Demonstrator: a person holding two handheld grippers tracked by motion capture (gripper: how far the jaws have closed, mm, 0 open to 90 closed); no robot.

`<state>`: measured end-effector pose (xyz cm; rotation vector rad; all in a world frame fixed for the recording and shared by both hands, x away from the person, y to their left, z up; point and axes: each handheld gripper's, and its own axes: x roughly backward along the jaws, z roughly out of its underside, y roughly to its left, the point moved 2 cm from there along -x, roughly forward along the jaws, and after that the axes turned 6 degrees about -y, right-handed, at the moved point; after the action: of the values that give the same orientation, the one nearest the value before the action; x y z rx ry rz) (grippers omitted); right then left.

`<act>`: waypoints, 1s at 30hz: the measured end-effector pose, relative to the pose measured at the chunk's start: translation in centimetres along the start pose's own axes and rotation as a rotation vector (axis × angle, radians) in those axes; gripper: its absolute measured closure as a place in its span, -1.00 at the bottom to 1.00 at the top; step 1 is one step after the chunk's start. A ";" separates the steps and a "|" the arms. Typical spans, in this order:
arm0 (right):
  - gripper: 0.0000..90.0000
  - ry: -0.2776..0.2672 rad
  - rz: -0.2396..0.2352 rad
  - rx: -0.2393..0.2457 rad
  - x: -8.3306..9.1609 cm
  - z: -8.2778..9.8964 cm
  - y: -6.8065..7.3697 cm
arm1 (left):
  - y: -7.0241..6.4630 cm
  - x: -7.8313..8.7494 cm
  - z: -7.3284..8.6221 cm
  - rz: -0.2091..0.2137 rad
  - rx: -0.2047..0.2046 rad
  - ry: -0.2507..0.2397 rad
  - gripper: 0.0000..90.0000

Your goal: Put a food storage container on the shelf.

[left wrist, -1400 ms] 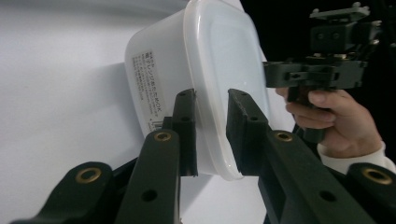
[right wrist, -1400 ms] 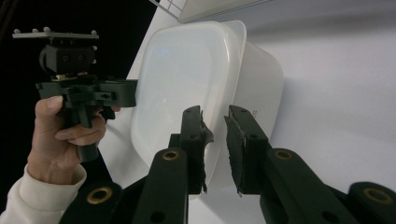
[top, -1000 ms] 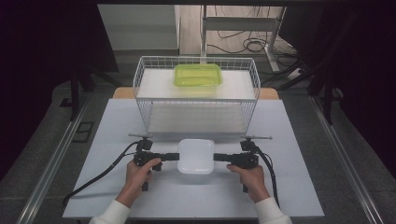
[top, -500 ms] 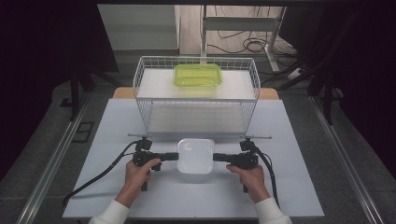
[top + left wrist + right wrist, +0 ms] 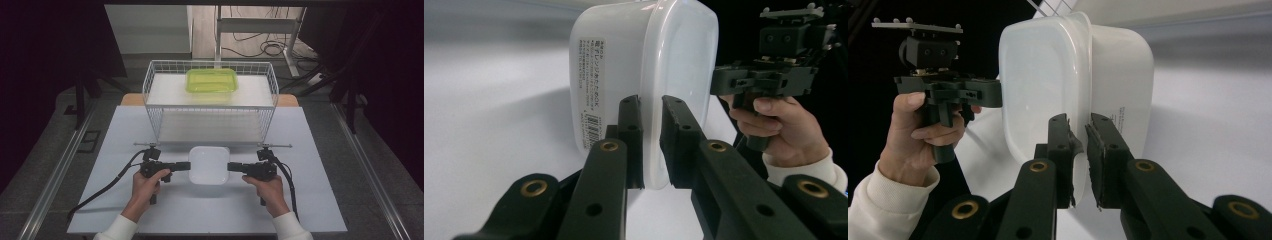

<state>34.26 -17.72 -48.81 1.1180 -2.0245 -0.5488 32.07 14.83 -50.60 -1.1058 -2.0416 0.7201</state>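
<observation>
Hand-held gripper pair, each clamped on a rim.
Left hand-held gripper (image 5: 186, 166) and right hand-held gripper (image 5: 231, 167) pinch opposite rims of white container (image 5: 209, 163) above surface (image 5: 320, 165).

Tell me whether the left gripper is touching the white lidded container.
Touching. In the left gripper view, the left gripper has both jaws clamped on the rim of the white lidded container, with no gap visible.

white container (image 5: 624, 75) bears a small-print label and barcode, too fine to read.
</observation>
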 end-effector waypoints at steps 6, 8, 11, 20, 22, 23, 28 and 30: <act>0.78 -0.032 -0.010 0.042 0.6 -0.5 0.9 | -1.5 0.6 -0.6 -0.009 -0.055 -0.017 0.77; 0.78 -0.040 -0.011 0.055 0.8 -0.7 1.2 | -1.7 0.8 -0.7 0.001 -0.055 -0.024 0.78; 0.78 -0.047 -0.009 0.080 1.1 -1.0 1.9 | -1.9 1.0 -0.8 0.006 -0.056 -0.033 0.78; 0.77 -0.082 -0.008 0.156 2.4 -2.0 4.0 | -4.5 2.1 -1.9 0.008 -0.134 -0.067 0.78; 0.77 -0.088 -0.009 0.170 2.6 -2.3 4.4 | -4.9 2.3 -2.2 0.007 -0.151 -0.072 0.78; 0.77 -0.088 -0.009 0.170 2.6 -2.3 4.4 | -4.9 2.3 -2.2 0.007 -0.151 -0.072 0.78; 0.77 -0.109 -0.010 0.200 3.2 -3.5 5.4 | -6.0 2.7 -3.5 0.015 -0.170 -0.090 0.78; 0.77 -0.117 -0.012 0.212 3.5 -4.3 5.9 | -6.5 2.9 -4.2 0.018 -0.176 -0.097 0.78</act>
<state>33.26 -17.62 -40.78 1.2481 -2.2187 -0.4213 31.11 14.81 -42.40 -1.2100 -2.2142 0.6238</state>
